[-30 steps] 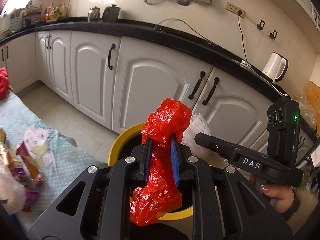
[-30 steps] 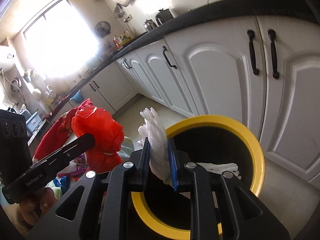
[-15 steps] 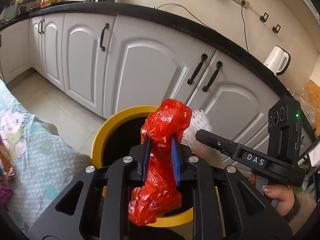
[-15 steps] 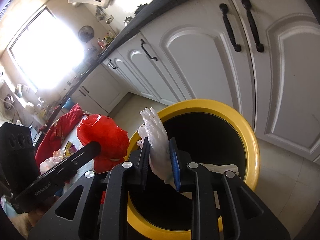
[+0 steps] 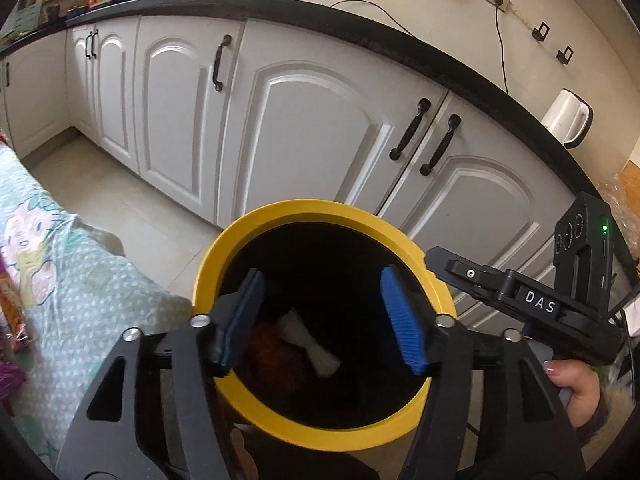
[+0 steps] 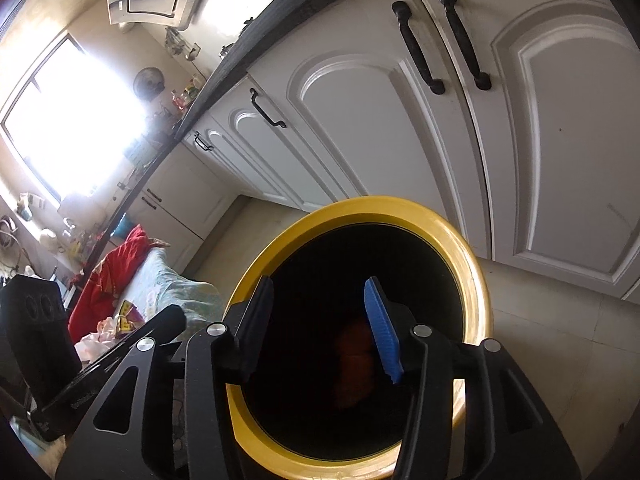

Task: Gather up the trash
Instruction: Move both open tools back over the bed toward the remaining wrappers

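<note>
Claws first: both hang directly over the mouth of the yellow-rimmed bin (image 5: 320,216), which reads as the reason for their placement, since anything let go here falls straight inside; the left claw (image 5: 320,320) has its jaws opening, about half spread, with nothing between its blue pads (image 5: 400,328); the right claw (image 6: 318,328) is likewise opening and empty, its pads framing the dark interior. Trash lies at the bottom of the bin: a red plastic bag (image 5: 272,352), dim in the shadow, and a crumpled white piece (image 5: 312,344) just beside it, touching or overlapping; from the right wrist view only the red bag shows. A hand (image 5: 576,388) grips the right tool's handle beside the rim. More wrappers (image 6: 126,314) sit on the patterned cloth (image 5: 80,280) to the left, so by my judgement 2 pieces are binned and further collecting is left; the bin stands on the floor close to the white cabinets (image 5: 320,140), within easy reach of that cloth.
</note>
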`<state>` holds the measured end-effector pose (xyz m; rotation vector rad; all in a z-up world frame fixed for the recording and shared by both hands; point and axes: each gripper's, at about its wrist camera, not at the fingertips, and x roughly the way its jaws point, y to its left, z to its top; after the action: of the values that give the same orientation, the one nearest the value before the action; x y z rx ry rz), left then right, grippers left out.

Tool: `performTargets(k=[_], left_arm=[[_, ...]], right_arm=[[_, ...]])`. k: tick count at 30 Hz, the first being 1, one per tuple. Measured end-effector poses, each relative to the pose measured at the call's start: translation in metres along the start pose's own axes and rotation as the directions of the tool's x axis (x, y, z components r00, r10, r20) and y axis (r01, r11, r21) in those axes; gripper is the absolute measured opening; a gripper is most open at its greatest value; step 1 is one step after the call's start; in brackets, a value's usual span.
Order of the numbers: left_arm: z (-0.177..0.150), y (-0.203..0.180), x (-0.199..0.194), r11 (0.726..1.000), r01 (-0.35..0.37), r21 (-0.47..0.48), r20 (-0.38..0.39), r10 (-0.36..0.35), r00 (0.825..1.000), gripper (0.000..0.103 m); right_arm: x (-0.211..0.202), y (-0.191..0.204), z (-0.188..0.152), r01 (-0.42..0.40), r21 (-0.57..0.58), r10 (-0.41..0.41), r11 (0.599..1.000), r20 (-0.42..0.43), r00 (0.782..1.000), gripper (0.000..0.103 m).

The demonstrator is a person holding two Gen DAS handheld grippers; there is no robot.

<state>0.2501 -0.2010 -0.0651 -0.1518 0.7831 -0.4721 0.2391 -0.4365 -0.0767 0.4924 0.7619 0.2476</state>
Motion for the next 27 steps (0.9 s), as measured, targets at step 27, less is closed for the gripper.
performTargets(k=[27], left_arm=[[-0.004, 0.035, -0.101, 0.985, -0.164, -0.058, 0.138, 0.171, 0.976, 0.092]], right_arm=[[-0.044, 0.081, -0.009, 0.081, -0.227, -0.049, 0.971, 0.146, 0.988, 0.084]])
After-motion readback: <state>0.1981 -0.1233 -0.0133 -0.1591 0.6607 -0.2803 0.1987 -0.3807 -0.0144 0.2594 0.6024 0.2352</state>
